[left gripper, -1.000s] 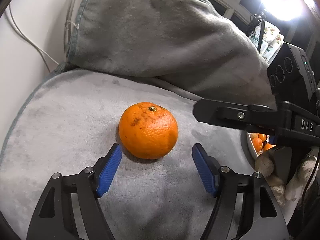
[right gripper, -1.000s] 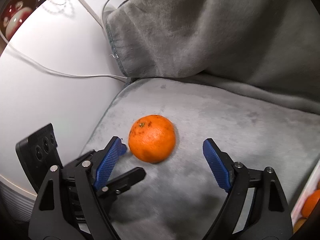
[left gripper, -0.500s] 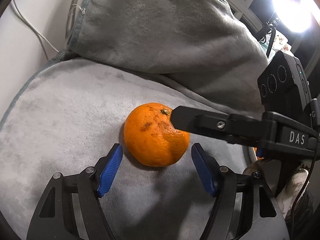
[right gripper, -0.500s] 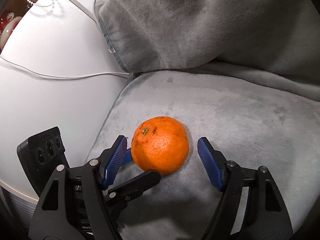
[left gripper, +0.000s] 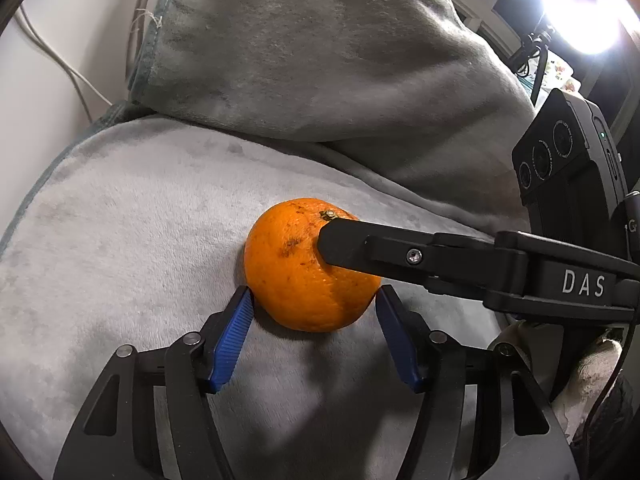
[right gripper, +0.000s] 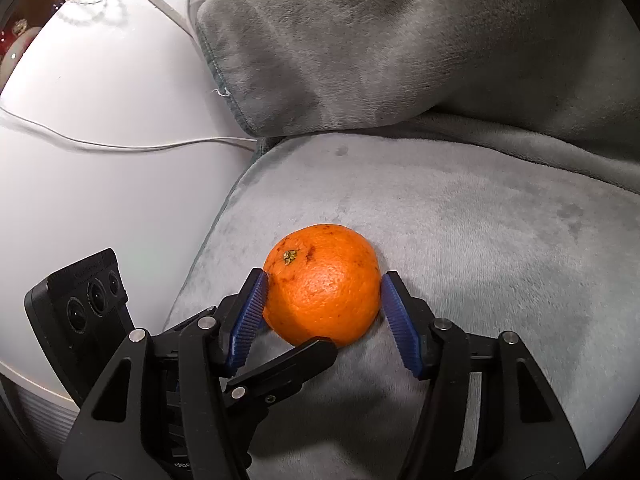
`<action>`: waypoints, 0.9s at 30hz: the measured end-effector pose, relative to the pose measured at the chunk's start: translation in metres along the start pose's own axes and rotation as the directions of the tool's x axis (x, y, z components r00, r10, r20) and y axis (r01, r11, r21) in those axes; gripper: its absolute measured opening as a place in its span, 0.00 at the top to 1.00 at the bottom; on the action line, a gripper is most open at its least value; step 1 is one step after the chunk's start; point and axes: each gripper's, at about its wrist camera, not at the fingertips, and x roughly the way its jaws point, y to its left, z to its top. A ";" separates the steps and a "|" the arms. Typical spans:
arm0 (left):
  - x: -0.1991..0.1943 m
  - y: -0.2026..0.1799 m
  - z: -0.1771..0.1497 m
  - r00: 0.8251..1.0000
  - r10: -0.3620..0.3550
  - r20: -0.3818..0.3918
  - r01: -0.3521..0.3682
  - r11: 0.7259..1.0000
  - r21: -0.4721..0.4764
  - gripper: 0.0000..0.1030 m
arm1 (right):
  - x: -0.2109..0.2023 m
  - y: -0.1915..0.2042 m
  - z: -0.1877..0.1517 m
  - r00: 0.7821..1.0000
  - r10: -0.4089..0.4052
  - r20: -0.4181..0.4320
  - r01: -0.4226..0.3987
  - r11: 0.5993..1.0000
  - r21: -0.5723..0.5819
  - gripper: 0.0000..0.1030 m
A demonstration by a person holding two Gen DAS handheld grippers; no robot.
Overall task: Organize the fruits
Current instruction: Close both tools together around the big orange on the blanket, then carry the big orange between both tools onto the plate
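Left wrist view. Orange [left gripper: 308, 268] sits on the grey blanket [left gripper: 132, 220], dead ahead of the left gripper [left gripper: 314, 334], squarely between its two blue pads. Stem end faces up and slightly away. The fruit is near round, a little flattened top to bottom, so no long axis matters for the grip. Left jaws are closing; the left pad tip looks to be at the peel, the right pad just beside it, and I cannot tell whether either presses. A black finger of the right gripper [left gripper: 420, 254] crosses in from the right and covers the fruit's upper right flank.

Right wrist view. Same orange [right gripper: 322, 282], again centred between blue pads, this time of the right gripper [right gripper: 322, 316]. Its jaws are closing too; the left pad lies against the peel near the stem side, the right pad touches or nearly touches the opposite flank. A black finger of the left gripper [right gripper: 288, 368] lies under the near side of the fruit. A white surface [right gripper: 100, 208] with a thin cable [right gripper: 120, 146] lies to the left, off the blanket edge.

Judgement: both grippers flank the one fruit at crossed angles, equally near. The right looks the more seated.
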 end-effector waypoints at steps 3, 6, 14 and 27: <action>-0.003 -0.005 -0.002 1.000 0.003 0.004 -0.003 1.000 0.011 0.39 | -0.005 0.001 -0.003 1.000 0.000 0.004 0.000 1.000 -0.002 0.40; -0.006 -0.010 -0.003 1.000 0.000 0.010 0.000 1.000 0.020 0.39 | -0.011 0.002 -0.005 1.000 -0.005 0.014 0.006 1.000 -0.006 0.40; -0.011 -0.030 -0.005 0.999 -0.021 0.027 0.020 0.998 0.056 0.39 | -0.038 0.008 -0.013 0.997 -0.035 0.062 0.037 0.999 -0.026 0.40; -0.001 -0.079 -0.008 0.997 -0.072 0.025 0.068 0.990 0.125 0.39 | -0.092 -0.002 -0.032 0.988 -0.091 0.126 0.095 0.995 -0.027 0.41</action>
